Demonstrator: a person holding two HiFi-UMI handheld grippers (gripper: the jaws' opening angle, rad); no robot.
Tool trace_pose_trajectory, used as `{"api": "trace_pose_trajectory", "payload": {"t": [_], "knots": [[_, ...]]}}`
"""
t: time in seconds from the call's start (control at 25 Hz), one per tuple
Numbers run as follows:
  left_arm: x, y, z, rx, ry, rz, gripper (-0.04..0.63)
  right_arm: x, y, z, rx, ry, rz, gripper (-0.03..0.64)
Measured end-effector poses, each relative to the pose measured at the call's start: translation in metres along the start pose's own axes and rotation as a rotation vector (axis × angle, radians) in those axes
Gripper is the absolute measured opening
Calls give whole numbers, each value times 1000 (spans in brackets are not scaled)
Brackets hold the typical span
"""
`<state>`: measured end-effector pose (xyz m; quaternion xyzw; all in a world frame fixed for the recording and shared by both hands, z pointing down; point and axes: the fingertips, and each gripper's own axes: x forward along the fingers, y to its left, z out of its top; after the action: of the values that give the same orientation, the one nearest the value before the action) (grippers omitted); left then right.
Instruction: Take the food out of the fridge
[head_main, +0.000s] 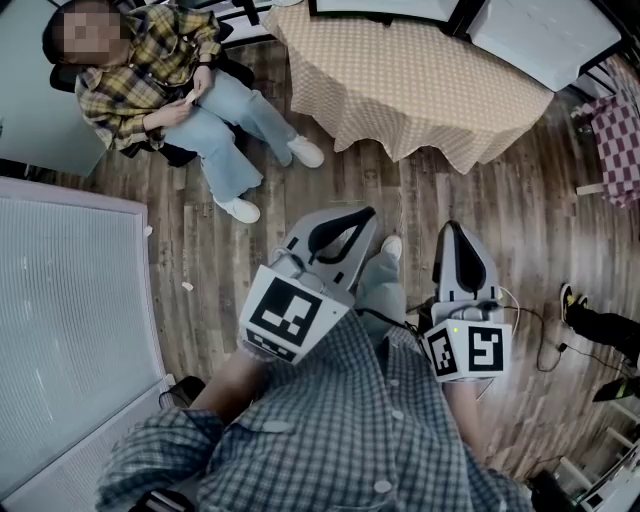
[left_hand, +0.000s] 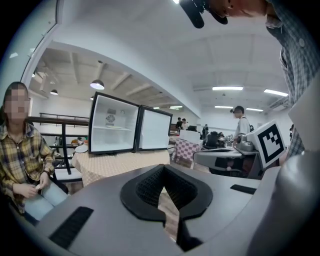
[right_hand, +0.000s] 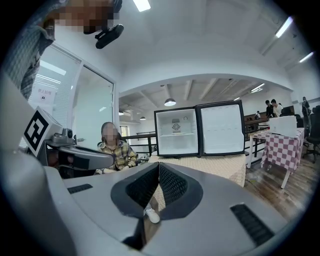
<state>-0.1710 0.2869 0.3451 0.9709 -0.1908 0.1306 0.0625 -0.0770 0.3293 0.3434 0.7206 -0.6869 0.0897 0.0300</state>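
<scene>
Where the fridge stands: small black-edged fridge with a white inside (right_hand: 176, 132) sits on the far beige-clothed table (head_main: 400, 90), well apart from both grippers.
Fridge door: white-lined door (right_hand: 222, 129) is swung wide open, to the right of the compartment.
Food: I can see a shelf inside the lit compartment, but from here I cannot tell whether any food lies on it.
Left gripper: grey hand-held left gripper (head_main: 368, 215) is held low before the person in the checked shirt, its jaws pressed together with nothing between them, pointing towards the table.
Right gripper: grey right gripper (head_main: 455, 228) is near it on the right, jaws likewise together and empty.
Bystander: seated person in a yellow plaid shirt (head_main: 160, 80) is at the far left, near the table.
Floor: dark wooden planks (head_main: 500, 200) lie between the grippers and the table.
</scene>
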Motion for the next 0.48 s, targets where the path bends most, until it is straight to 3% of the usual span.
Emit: {"api": "trace_pose_trajectory", "payload": {"t": [0.48], "knots": [[99, 26, 41, -39, -24, 78, 6, 80, -62, 28, -129, -5, 140, 9]]}}
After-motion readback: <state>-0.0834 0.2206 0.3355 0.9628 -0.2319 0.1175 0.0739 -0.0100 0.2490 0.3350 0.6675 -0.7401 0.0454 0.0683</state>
